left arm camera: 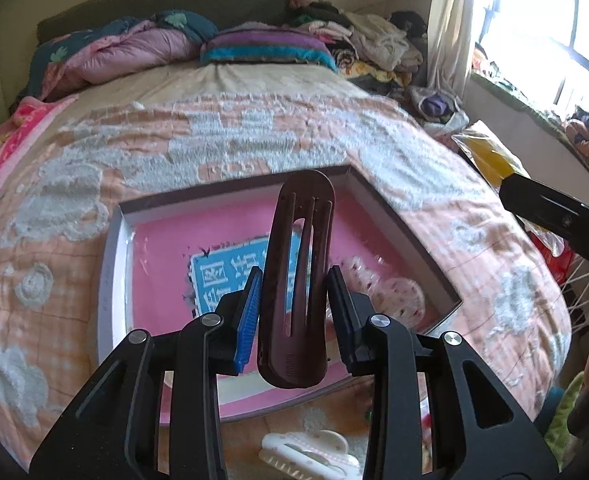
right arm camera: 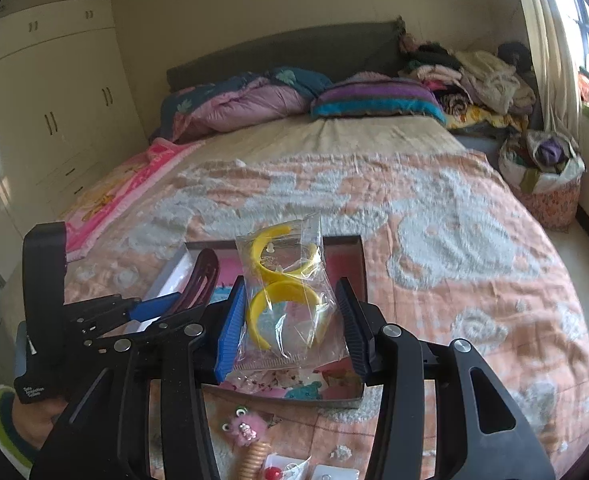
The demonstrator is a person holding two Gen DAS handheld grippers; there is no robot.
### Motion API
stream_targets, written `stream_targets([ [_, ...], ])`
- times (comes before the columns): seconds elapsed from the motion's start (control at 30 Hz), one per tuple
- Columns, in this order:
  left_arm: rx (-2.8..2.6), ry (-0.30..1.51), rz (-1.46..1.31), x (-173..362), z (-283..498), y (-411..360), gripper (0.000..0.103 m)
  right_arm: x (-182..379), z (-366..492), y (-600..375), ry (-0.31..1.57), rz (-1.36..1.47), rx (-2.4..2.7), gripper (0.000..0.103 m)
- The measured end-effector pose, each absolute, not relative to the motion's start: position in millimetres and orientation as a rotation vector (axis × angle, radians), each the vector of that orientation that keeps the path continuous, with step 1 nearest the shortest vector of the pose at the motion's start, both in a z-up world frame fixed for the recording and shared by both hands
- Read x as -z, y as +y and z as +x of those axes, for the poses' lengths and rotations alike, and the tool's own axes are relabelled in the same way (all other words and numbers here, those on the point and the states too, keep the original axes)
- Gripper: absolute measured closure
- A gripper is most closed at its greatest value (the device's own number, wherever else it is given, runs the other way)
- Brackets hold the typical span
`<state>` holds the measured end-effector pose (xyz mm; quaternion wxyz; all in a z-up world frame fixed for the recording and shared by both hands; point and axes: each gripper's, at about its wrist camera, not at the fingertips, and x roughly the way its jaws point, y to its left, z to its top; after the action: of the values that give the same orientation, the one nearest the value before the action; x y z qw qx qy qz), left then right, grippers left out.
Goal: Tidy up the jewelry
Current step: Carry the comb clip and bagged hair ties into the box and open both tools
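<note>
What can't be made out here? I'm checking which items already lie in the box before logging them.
- Left wrist view: the brown hair clip in the left claw covers the middle of the box floor.
- Right wrist view: the bag of yellow pieces in the right claw hides most of the box.
- Items at the bottom edges are cut off.

A wide bed (right arm camera: 434, 216) carried a peach-and-white textured blanket (left arm camera: 222, 148), a crumpled pink-and-teal quilt (right arm camera: 238, 104) and a purple-striped pillow (right arm camera: 378, 102) near the dark headboard (right arm camera: 278, 54). Cream wardrobe doors (right arm camera: 50, 92) lined the wall beside it.
</note>
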<state>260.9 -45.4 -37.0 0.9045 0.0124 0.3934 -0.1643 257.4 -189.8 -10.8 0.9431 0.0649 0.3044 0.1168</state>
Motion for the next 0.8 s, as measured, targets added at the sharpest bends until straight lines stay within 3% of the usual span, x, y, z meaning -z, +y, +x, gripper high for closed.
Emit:
stream_targets([
  [0.67, 0.263, 0.892, 0.008, 65.4, 248.9, -20.7, 0.071, 101.5, 287.1, -176.0, 0.821, 0.18, -0.212, 0.055],
  [0.73, 0.255, 0.886, 0.005, 63.4, 244.6, -18.4, 0.067, 102.2, 285.5, -175.4, 0.825, 0.181, -0.213, 0.051],
  [0.8, 0.249, 0.88, 0.009, 61.6, 241.7, -17.9, 0.065, 98.1, 280.8, -176.7, 0.812, 0.184, -0.202, 0.037],
])
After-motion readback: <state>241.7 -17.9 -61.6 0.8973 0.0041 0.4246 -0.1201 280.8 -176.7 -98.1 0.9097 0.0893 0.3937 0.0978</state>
